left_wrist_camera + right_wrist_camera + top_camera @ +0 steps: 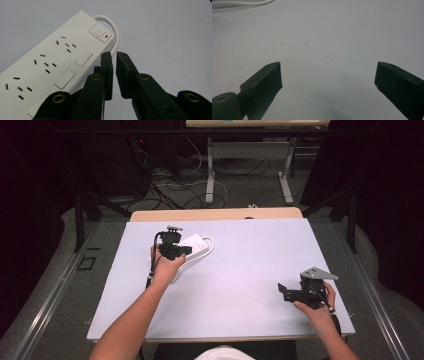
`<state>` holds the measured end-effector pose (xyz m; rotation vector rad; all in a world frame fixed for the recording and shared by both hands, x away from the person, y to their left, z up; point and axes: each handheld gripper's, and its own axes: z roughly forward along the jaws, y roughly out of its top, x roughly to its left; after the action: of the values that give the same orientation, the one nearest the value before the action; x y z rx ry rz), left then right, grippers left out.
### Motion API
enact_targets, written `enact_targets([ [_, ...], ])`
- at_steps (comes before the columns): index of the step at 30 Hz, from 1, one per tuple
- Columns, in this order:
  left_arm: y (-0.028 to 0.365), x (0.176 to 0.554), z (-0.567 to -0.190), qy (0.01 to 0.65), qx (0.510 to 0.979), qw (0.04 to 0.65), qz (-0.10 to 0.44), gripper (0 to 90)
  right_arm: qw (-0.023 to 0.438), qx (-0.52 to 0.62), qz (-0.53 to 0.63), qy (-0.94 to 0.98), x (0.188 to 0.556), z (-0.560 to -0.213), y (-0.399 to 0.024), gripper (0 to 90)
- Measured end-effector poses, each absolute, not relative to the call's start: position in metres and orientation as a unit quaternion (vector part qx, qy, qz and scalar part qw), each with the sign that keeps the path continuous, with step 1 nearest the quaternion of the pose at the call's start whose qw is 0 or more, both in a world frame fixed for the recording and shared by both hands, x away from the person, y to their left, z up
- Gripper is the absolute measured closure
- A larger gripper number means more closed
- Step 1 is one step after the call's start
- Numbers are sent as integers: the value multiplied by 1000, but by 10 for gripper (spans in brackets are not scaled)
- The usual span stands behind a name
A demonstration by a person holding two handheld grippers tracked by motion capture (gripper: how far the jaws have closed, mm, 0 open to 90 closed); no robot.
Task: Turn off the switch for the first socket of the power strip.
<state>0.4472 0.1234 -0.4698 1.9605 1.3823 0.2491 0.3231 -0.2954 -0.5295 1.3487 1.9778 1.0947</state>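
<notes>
1. Biggest thing first: the counter (240,285), a pale lavender-white sheet that takes up the middle of the high view. Its top is bare apart from a few faint smudges.

2. The power strip (192,249) lies in the upper left part of the counter in the high view, set diagonally. In the left gripper view it runs from the lower left corner up toward the top middle, flat on the counter, with three socket groups showing.

3. My left gripper (181,251) is right over the strip in the high view, with the hand (165,266) just below it. In the left gripper view (114,60) its jaws are down to a narrow slit with nothing between them, tips just beside the strip's switch end. I can't tell if they touch the strip.

4. My right gripper (284,292) sits at the lower right of the high view, well apart from the strip. In the right gripper view (328,75) the jaws are spread wide over bare counter, holding nothing.

5. The strip's white cord (113,30) loops out of the switch end and curves down past the jaw tips. A bit of it also cuts across the top left corner of the right gripper view.

6. The rocker switch (100,32) is at the strip's far end, top middle of the left gripper view.

7. Smallest: the red indicator (106,36) on that switch.
</notes>
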Motion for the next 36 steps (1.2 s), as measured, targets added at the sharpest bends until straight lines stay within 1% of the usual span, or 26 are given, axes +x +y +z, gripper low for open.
enact_targets([
  [17, 117, 432, -459, 514, 769, 371, 85, 742, 251, 496, 404, 726, 323, -530, -295, 69],
  [21, 115, 428, -457, 506, 772, 376, 88, 699, 251, 496, 404, 726, 323, -529, -295, 69],
  [36, 114, 414, -454, 483, 778, 393, 80, 588, 252, 494, 403, 728, 324, -530, -295, 68],
])
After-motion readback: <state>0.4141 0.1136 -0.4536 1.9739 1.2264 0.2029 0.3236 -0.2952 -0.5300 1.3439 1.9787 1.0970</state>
